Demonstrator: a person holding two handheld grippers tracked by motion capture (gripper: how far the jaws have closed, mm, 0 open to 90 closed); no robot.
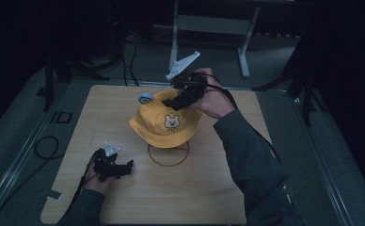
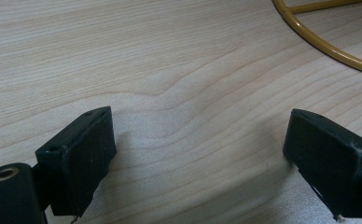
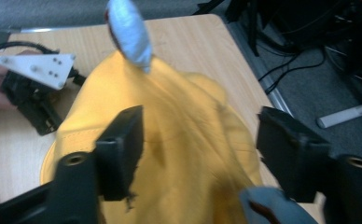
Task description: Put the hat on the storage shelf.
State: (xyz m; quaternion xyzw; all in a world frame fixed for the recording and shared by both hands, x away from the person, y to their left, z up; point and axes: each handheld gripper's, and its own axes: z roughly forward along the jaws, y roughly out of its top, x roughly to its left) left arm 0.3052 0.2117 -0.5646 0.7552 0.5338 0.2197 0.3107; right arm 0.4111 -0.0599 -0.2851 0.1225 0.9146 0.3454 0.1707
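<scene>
The hat is left draped on its stand, so the right gripper is spread wide above it, nothing clamped; the left gripper is parked, fingers apart too.

the hat is soft yellow cloth, matt, with a pale grey-blue fabric ear. the surface is light wood, smooth, with a visible wavy grain. the ring stand looks like glossy gold-coloured metal. each gripper has matt black plastic jaws.

Wooden table, black cables on grey floor, white frame behind.
</scene>
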